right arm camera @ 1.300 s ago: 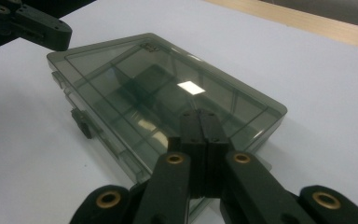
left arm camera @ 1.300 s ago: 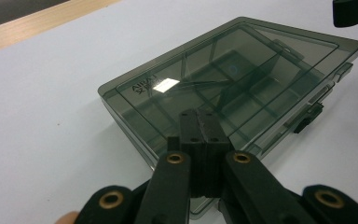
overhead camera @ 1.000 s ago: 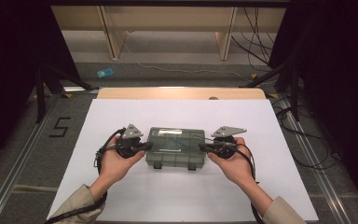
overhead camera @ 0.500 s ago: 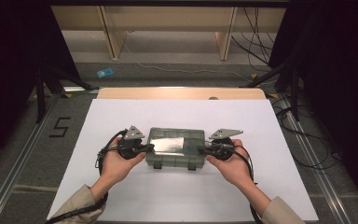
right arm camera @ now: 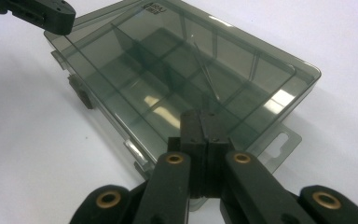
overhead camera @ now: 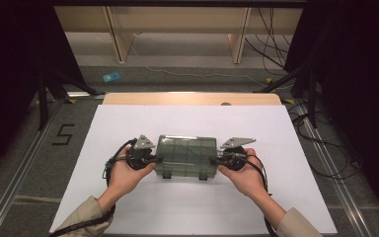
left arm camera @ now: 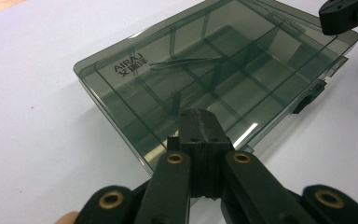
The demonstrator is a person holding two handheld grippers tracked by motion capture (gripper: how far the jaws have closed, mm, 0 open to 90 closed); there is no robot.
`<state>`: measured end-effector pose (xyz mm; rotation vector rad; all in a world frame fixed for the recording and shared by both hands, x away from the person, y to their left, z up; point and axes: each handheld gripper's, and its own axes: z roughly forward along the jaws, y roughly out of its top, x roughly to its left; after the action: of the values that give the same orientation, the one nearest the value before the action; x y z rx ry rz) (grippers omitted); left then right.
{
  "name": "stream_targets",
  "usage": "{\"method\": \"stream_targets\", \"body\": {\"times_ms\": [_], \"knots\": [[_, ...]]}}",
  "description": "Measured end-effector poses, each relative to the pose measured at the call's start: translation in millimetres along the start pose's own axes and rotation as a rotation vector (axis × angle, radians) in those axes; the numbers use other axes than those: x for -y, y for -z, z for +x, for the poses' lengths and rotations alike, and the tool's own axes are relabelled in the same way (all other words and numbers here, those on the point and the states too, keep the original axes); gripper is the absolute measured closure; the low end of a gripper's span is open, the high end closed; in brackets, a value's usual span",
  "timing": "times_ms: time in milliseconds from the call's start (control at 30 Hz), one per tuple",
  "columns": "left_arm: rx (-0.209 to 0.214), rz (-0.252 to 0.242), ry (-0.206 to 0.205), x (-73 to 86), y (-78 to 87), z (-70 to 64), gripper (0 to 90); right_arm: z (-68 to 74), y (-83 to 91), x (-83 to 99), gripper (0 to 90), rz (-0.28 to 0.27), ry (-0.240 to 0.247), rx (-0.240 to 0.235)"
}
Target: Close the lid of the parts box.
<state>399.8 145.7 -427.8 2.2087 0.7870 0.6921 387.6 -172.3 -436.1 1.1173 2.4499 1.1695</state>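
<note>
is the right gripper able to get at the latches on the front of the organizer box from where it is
Probably yes: the right gripper sits at the smoky organizer box's right end, shut, and the front latch is unblocked.

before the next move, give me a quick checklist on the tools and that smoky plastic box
1. Left tool jaws shut, tips on the compartment box lid at one short end: ok.
2. Right tool jaws shut, tips on the opposite short end: ok.
3. Lid closed flat: ok.
4. Front latches fastened: cannot tell.
5. Box fully on the white sheet, away from its edges: ok.
6. Box contents: compartments look empty, but cannot tell for sure.
</note>
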Motion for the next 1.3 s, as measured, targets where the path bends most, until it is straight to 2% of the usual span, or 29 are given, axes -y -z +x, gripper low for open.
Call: {"method": "stream_targets", "body": {"times_ms": [33,67,100,133,167,233,267,300,333,367,400,433,467,500,533,567,600,633,700,733,800,867,900,933,1133,1167,1233,1267,1300], "knots": [[0.051,0.009,0.000,0.0,-1.3,-0.7,89.9,-0.4,-0.7,0.2,90.0,-0.007,0.003,0.005],[-0.020,0.005,-0.002,0.3,-0.4,-0.6,89.9,-0.4,-0.6,0.2,90.0,-0.001,0.003,0.005],[0.005,0.013,-0.003,0.4,-0.8,-0.9,89.9,-0.3,-0.8,0.4,90.0,0.001,0.002,0.004],[-0.022,0.007,-0.003,0.8,-1.0,-1.1,89.9,-0.3,-1.4,0.7,90.0,-0.003,0.004,0.003],[0.014,0.010,-0.004,0.9,-1.9,-1.3,90.0,0.7,-3.1,1.6,90.0,-0.018,-0.005,0.009],[-0.029,0.011,-0.008,1.4,-1.7,-0.9,89.9,1.0,-3.3,1.9,90.0,-0.013,-0.011,0.008],[0.010,0.016,-0.007,1.6,-2.5,-1.0,89.9,0.5,-2.6,1.5,90.0,0.003,-0.009,0.004],[0.110,0.010,0.006,2.1,-5.8,-2.5,89.9,0.0,-3.1,1.9,90.0,0.000,-0.004,0.006],[0.083,0.016,0.001,2.3,-5.3,-2.0,89.9,0.0,-3.6,2.2,90.0,-0.002,-0.006,0.007],[0.079,0.014,0.002,2.7,-5.7,-2.0,89.9,0.1,-3.3,2.2,90.0,0.005,-0.006,0.006],[0.032,0.023,-0.007,2.9,-4.7,-1.1,89.9,0.0,-3.6,2.4,90.0,0.006,-0.005,0.005],[0.088,0.015,0.002,3.4,-7.0,-2.5,89.9,0.5,-4.0,2.6,90.0,0.005,-0.011,0.004],[0.078,0.017,0.000,3.6,-7.0,-2.3,89.9,0.4,-4.3,2.7,90.0,0.005,-0.010,0.005],[0.040,0.023,-0.004,3.7,-6.2,-2.1,89.9,0.3,-4.6,2.8,90.0,0.005,-0.010,0.005],[-0.029,0.016,-0.011,4.1,-5.5,-1.5,90.0,-1.1,-5.7,3.5,90.0,-0.002,0.011,0.012],[0.004,0.025,-0.011,4.0,-6.1,-1.9,89.9,-0.8,-6.7,4.0,90.0,-0.008,0.008,0.014],[0.011,0.028,-0.005,3.9,-6.2,-2.8,89.9,-0.1,-6.7,4.0,90.0,-0.003,-0.006,0.010],[-0.006,0.023,-0.007,4.2,-6.6,-2.8,89.9,0.1,-5.5,3.6,90.0,0.017,-0.016,0.005],[0.021,0.032,-0.006,4.3,-7.4,-3.3,89.9,-1.1,-7.3,4.4,90.0,0.008,0.006,0.010],[0.004,0.030,-0.009,4.6,-7.4,-3.0,89.9,-1.4,-8.2,4.8,90.0,0.003,0.012,0.011],[-0.011,0.035,-0.012,5.0,-7.5,-2.6,89.9,-0.1,-7.1,4.4,90.0,0.021,-0.011,0.004],[0.007,0.031,-0.007,5.4,-8.8,-3.2,89.9,0.1,-7.4,4.7,90.0,0.021,-0.012,0.005],[0.077,0.033,-0.002,5.7,-10.9,-3.9,90.0,0.2,-8.5,5.1,90.0,0.012,-0.011,0.008],[0.003,0.034,-0.009,5.9,-9.5,-3.2,89.9,0.3,-8.7,5.2,90.0,0.015,-0.014,0.006],[0.021,0.042,-0.008,8.1,-12.9,-4.5,89.9,-0.2,-10.4,7.0,90.0,0.039,-0.009,0.002],[0.119,0.035,0.003,8.4,-16.0,-5.4,89.9,0.1,-11.8,7.4,90.0,0.022,-0.012,0.007],[0.113,0.031,0.005,8.8,-16.0,-5.8,89.9,0.1,-12.0,7.7,90.0,0.021,-0.016,0.006],[0.012,0.035,-0.009,8.7,-13.1,-4.8,89.9,-0.3,-11.2,7.5,90.0,0.031,-0.015,0.002],[0.016,0.039,-0.010,8.6,-12.9,-5.0,90.0,-0.5,-11.5,7.6,90.0,0.026,-0.011,0.003]]}}
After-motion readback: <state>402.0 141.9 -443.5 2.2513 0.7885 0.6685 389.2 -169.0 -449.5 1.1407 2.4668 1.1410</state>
